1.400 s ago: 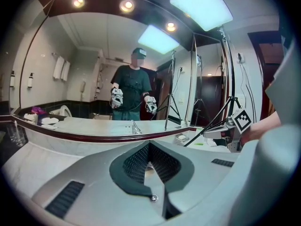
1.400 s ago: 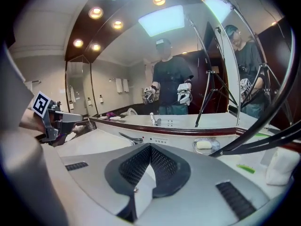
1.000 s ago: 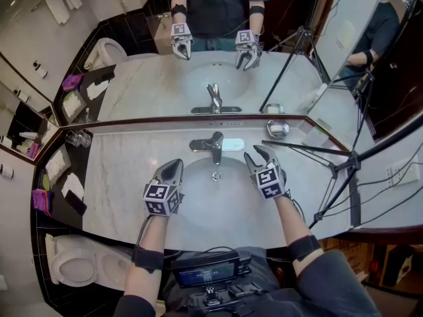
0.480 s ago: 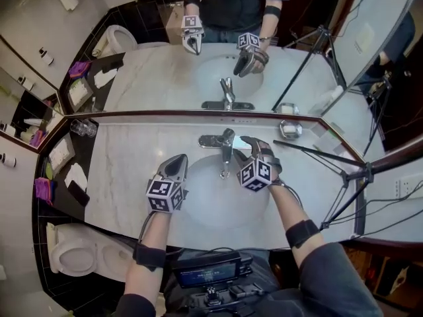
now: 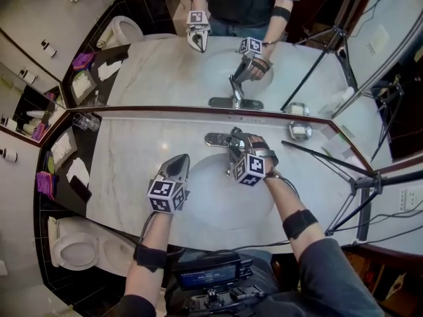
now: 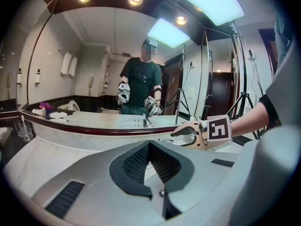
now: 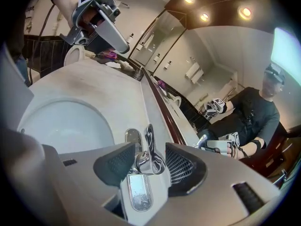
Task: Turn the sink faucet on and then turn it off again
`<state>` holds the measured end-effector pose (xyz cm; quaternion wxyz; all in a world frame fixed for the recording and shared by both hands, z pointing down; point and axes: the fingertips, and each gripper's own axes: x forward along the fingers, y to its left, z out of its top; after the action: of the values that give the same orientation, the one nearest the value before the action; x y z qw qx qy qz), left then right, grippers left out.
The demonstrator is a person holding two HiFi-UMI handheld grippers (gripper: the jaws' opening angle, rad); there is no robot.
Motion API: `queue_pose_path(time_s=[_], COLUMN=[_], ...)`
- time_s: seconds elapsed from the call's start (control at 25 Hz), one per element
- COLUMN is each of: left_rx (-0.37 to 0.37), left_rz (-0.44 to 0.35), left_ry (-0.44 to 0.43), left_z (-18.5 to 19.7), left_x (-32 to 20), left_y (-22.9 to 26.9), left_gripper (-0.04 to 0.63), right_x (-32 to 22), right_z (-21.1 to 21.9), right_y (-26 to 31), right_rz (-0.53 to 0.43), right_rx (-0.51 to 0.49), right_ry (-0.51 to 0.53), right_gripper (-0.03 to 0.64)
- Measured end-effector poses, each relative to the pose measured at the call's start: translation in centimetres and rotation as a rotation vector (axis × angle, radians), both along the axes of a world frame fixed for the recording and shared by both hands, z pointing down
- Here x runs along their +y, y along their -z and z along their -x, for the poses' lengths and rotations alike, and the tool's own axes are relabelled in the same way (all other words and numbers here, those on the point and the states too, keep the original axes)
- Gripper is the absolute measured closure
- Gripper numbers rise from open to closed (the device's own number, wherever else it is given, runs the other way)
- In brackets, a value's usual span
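Two fingers (image 7: 115, 166) of my right gripper (image 7: 150, 150) stand spread, one on each side of the faucet (image 7: 149, 138). They have just been opening, and the faucet sits in the gap between them with neither pad pressing on it. The left-hand pad is the nearer one (just beside the metal, as far as I can see).

The faucet is bright chrome. It has an oval base plate beyond my fingertips, a slim curved lever rising between them, and a flat shiny tongue running back under them towards the camera. Its long axis runs from the mirror (image 5: 165, 65) out over the basin (image 5: 218, 200), so it points away from the mirror and towards me.

From the head view my right gripper covers most of the faucet, and only the base plate shows to the left of my fingers. The gap at each pad shows only in the right gripper view.

My left gripper (image 5: 177, 161) has its fingers pressed together on nothing. It hangs over the marble counter (image 5: 122, 170), to the left of the basin and well apart from the faucet. Its own view shows my right gripper side-on ahead of its fingertips, with the faucet there only as a reflection.
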<state>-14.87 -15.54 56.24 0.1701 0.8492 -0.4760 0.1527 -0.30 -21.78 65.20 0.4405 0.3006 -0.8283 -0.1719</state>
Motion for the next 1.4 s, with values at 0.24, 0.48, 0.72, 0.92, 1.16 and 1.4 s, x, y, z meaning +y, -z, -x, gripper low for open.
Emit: queue_pose_path(time_s=[0.24,0.48,0.72,0.92,1.16,1.4], left_rx=[0.000,-0.002,-0.001,0.005,0.012,0.010], left_rz=[0.009,0.018,0.028,0.033,0.026,0.022], left_ry=[0.007,0.005,0.001,-0.006,-0.024,-0.025], left_z=[0.4,0.4,-0.1,-0.5,-1.7,-1.7], left_x=[-0.5,-0.6,-0.6,-0.7,-1.0,-1.1], left_y=[-0.4,-0.9,-1.4,-1.6,-1.2,-1.1], left_gripper=[0.601,0.601,0.601,0.601,0.601,0.601], right_x=[0.0,-0.3,-0.1,-0.1,1.5,1.8], right_z=[1.2,1.3,1.3,1.4,2.4,2.5], right_y=[-1.7,-1.8,-2.1,-2.1,-3.0,-3.7], right_rz=[0.038,0.050,0.023,0.013,0.027,0.035], right_rx=[0.033,0.037,0.076,0.112,0.174,0.199], right_ry=[0.032,0.030,0.024,0.045,0.097,0.117], right_gripper=[0.420,0.454,0.457,0.477,0.491,0.491])
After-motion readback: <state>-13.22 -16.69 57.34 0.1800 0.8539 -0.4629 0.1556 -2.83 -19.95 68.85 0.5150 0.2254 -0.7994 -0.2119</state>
